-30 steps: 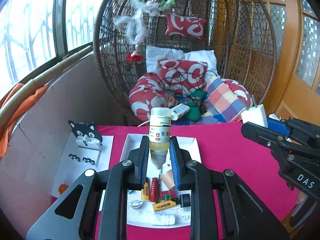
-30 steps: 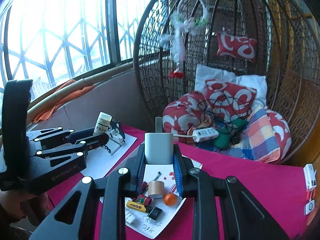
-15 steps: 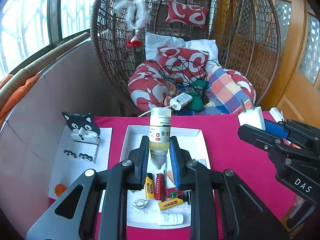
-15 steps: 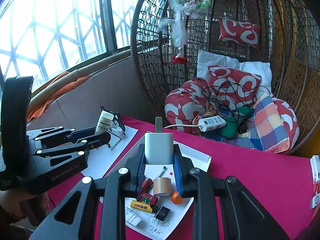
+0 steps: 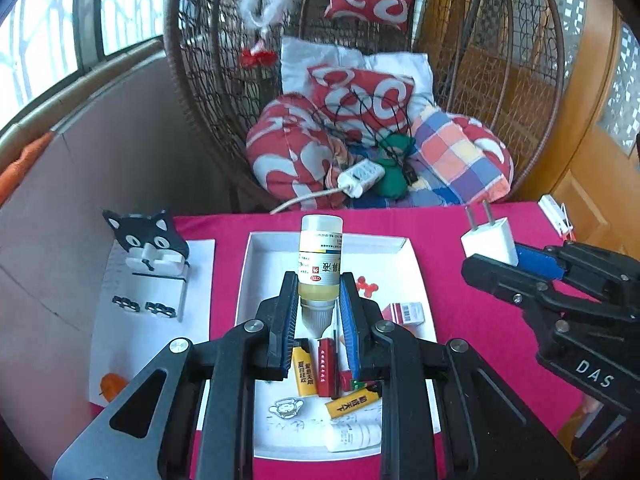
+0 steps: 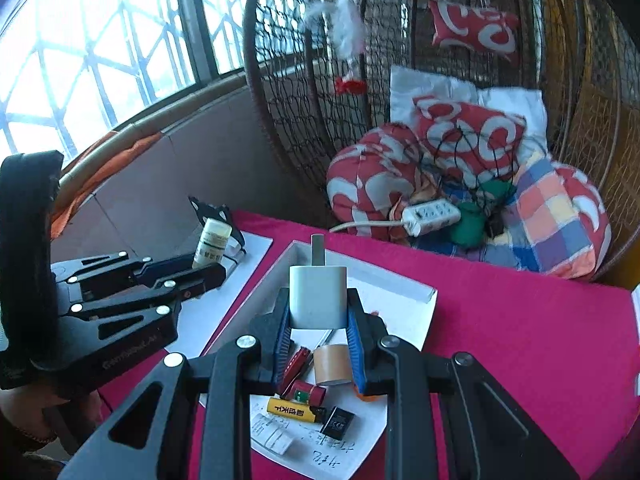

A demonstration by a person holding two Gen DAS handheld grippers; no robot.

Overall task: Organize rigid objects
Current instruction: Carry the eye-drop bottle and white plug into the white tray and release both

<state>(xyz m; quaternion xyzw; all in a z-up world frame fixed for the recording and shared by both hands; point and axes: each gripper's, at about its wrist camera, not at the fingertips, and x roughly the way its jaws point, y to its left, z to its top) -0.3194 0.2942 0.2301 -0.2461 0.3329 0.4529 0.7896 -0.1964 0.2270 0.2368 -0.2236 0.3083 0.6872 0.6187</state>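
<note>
My left gripper (image 5: pixel 319 280) is shut on a small bottle of yellowish liquid (image 5: pixel 320 258), held cap-down above a white tray (image 5: pixel 256 256). The bottle also shows in the right wrist view (image 6: pixel 212 246). My right gripper (image 6: pixel 318 308) is shut on a white plug charger (image 6: pixel 318 300), prongs pointing away, above the same tray (image 6: pixel 400 292). The charger also shows in the left wrist view (image 5: pixel 490 242). In the tray lie yellow lighters (image 5: pixel 304 372), a red lighter (image 5: pixel 326 368), a tape roll (image 6: pixel 332 364) and other small items.
A pink cloth (image 5: pixel 460 320) covers the table. A black cat-shaped phone stand (image 5: pixel 148 240) sits on white paper (image 5: pixel 120 344) at the left. A wicker hanging chair (image 5: pixel 360 80) with cushions and a power strip (image 5: pixel 360 176) stands behind the table.
Both grippers have dipped lower over the tray, still holding the bottle and the charger.
</note>
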